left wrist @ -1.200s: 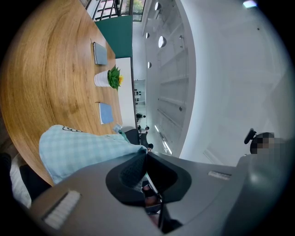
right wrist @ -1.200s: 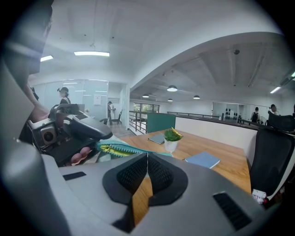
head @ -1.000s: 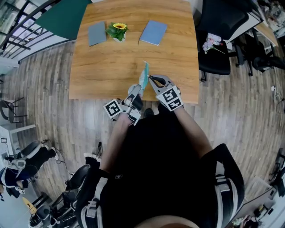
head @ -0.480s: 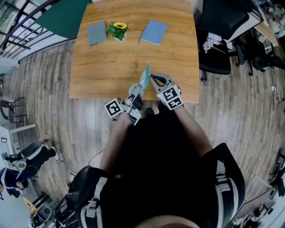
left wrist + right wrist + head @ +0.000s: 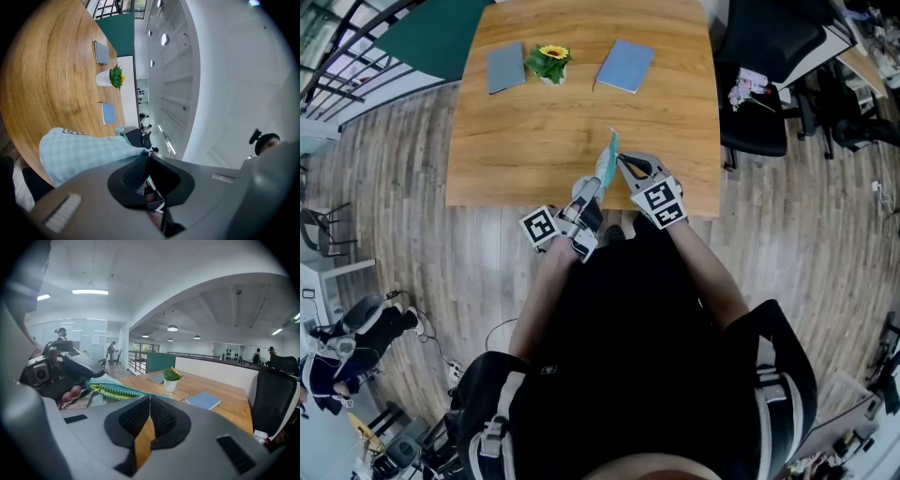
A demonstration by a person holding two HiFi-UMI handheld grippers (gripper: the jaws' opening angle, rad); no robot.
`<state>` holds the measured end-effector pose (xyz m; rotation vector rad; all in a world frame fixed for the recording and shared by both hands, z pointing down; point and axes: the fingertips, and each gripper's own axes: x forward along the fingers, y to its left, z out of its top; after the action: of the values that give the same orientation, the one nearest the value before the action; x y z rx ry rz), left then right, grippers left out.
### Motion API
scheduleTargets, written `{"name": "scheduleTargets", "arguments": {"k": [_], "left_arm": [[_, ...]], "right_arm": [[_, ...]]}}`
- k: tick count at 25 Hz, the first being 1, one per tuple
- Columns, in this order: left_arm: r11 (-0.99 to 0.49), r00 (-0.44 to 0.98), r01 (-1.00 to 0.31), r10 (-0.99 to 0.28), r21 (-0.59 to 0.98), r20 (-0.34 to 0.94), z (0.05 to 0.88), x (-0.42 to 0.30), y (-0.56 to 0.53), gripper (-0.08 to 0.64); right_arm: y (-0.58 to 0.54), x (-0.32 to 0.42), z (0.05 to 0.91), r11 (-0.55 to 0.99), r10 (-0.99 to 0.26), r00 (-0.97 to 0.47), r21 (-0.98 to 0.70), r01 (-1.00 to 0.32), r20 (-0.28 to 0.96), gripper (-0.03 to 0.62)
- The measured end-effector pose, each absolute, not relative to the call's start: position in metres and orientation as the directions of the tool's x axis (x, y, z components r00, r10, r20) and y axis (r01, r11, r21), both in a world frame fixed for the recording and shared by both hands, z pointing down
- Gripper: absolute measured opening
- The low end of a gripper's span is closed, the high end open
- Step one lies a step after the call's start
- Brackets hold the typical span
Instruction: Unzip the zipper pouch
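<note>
Light-blue checked fabric zipper pouch (image 5: 606, 157) is off the wooden worktop (image 5: 534, 141), held on edge in the air over the worktop's near edge, between the two grippers. Lifting it probably makes sense because a soft pouch would slide or bunch up on the wood.

Left gripper (image 5: 592, 185) is clenched on one end of the pouch; in the left gripper view the checked cloth (image 5: 79, 150) runs straight into the closed jaw tips. This looks like the anchor, keeping the fabric taut so the slider has something to pull against.

Right gripper (image 5: 621, 162) is clamped tight too, with its tips right on the teal-toothed zipper (image 5: 115, 391). It is probably pinching the pull tab, but the tab is too small to make out. Only bare wood shows through the gap lower down between its jaws, so whatever grip there is sits at the very tips. Yellow-green shows between the tooth rows, so part of the zipper seems to be open; how much is unclear.

The two grippers sit close together on the same pouch, so the next pull likely needs the right one drawn along the zipper line while the left holds firm. A tip-only pinch could slip.

The small white-potted plant with a yellow flower (image 5: 547, 64), grey notebook (image 5: 504, 68) and blue notebook (image 5: 624, 67) sit at the far end, well apart and not involved.
</note>
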<state>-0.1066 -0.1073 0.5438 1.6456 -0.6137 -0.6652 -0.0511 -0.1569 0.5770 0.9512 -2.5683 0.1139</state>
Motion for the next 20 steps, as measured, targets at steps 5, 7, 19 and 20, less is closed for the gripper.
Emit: {"name": "scheduleTargets", "arguments": {"k": [5, 7, 19, 20], "left_arm": [[-0.160, 0.699, -0.031, -0.709, 0.987, -0.093, 0.5429, -0.1057, -0.1062, -0.002], [-0.159, 0.699, -0.033, -0.710, 0.987, -0.091, 0.5432, -0.1058, -0.1060, -0.002], [-0.166, 0.700, -0.025, -0.707, 0.986, -0.102, 0.5423, -0.1053, -0.1035, -0.002], [-0.164, 0.699, -0.021, -0.707, 0.986, -0.103, 0.5415, -0.1053, -0.1034, -0.002]], "right_arm": [[-0.1572, -0.0518, 0.5780, 0.765, -0.609, -0.689, 0.061, -0.641, 0.394, 0.007], [-0.1572, -0.0522, 0.5780, 0.765, -0.609, -0.689, 0.062, -0.641, 0.394, 0.008], [-0.1612, -0.0493, 0.5813, 0.753, -0.621, -0.676, 0.063, -0.655, 0.397, 0.008], [-0.1618, -0.0489, 0.5810, 0.752, -0.622, -0.675, 0.062, -0.657, 0.397, 0.008]]}}
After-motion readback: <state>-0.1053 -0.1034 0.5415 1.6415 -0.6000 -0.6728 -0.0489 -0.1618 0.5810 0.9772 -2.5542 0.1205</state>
